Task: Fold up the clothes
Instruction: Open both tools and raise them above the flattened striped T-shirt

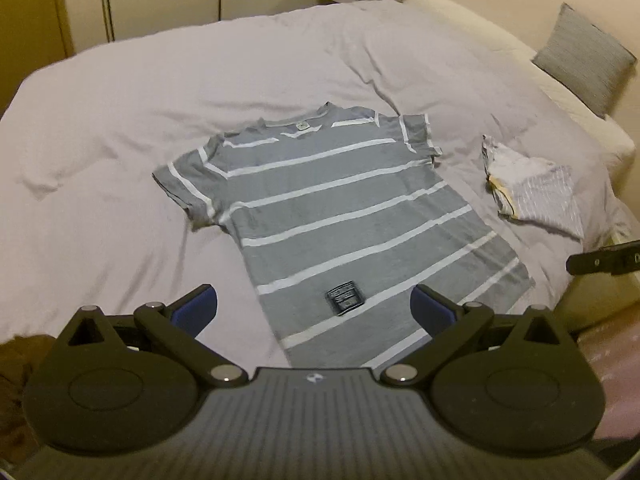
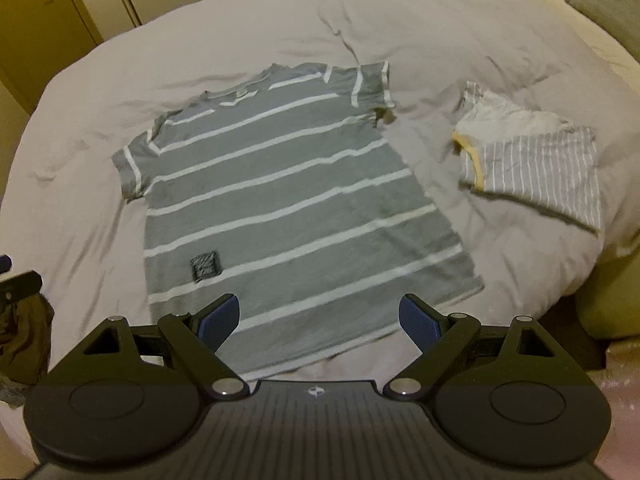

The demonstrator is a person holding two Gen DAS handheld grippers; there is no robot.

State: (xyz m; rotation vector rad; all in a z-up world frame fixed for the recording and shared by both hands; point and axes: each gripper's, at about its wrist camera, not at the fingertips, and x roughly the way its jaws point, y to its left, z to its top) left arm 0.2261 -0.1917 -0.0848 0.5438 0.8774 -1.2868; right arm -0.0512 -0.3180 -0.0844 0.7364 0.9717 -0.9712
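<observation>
shirt: grey striped T-shirt (image 1: 340,216) spread flat, face up, on the bed (image 1: 120,140), straight ahead of both my hand-held grippers.
long axis: runs away from me, hem nearest, collar (image 1: 300,126) farthest; tilted a little, collar end leaning left in the left wrist view.
hem: just under and ahead of my fingertips; hem corners look like the natural first pinch points.
left hand-held gripper (image 1: 314,312): spread wide, holding nothing, hovering over the hem near the dark patch (image 1: 344,297).
right hand-held gripper (image 2: 320,318): also spread, empty, above the hem's right half.
nearer: about equal, I judge; each sits over its own side of the hem.
beyond: folded striped garment (image 2: 536,160) lies well apart to my right; pillow (image 1: 584,60) further off.
</observation>
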